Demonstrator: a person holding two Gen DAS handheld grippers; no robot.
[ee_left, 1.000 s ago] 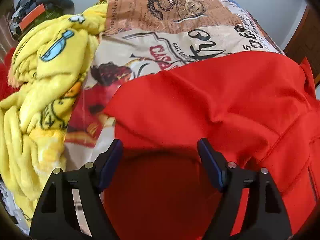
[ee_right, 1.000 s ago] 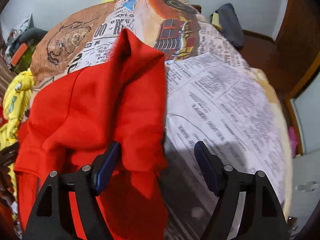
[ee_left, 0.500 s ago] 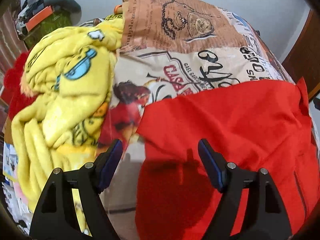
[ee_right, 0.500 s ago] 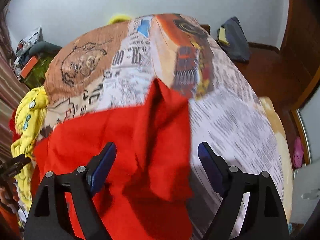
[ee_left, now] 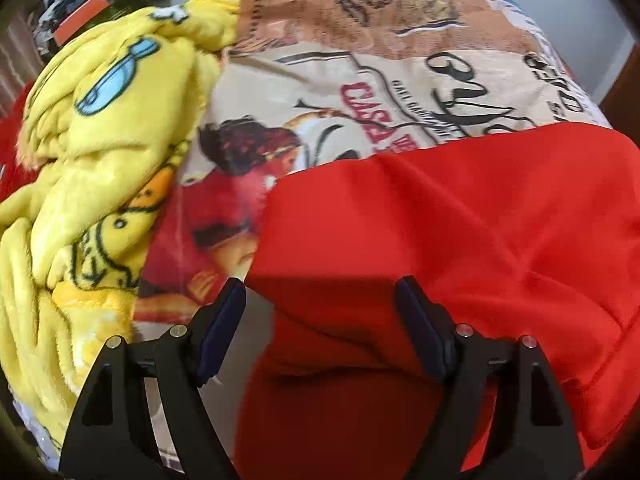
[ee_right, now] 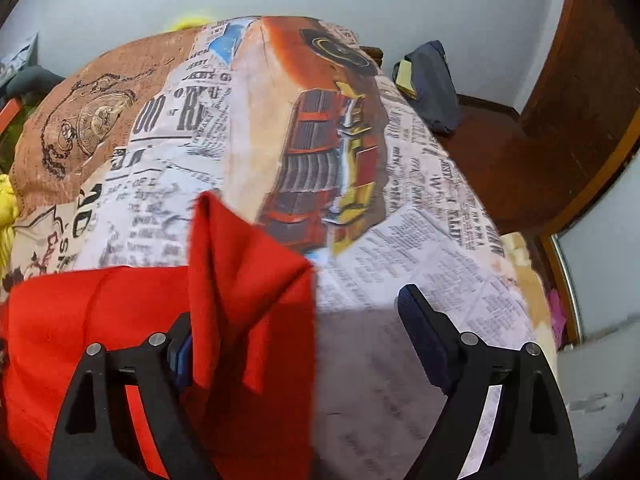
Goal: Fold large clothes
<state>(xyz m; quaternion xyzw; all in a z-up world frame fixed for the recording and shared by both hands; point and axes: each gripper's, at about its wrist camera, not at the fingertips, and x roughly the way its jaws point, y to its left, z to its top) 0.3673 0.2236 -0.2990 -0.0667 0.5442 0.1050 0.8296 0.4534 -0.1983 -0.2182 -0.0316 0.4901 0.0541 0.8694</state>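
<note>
Red garment (ee_left: pixel 460 220) spread on printed bedspread (ee_left: pixel 320 80); left gripper (ee_left: pixel 320 300) jaws wide, gripping nothing, garment edge beneath and between them; right gripper (ee_right: pixel 296 320) jaws wide, unclamped, a raised red fold draped over its left finger (ee_right: pixel 182 354).

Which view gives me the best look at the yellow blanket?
Left wrist: the yellow blanket fills its left side, cartoon print readable, beside the red garment. Right wrist shows only a yellow sliver at its left edge.
</note>
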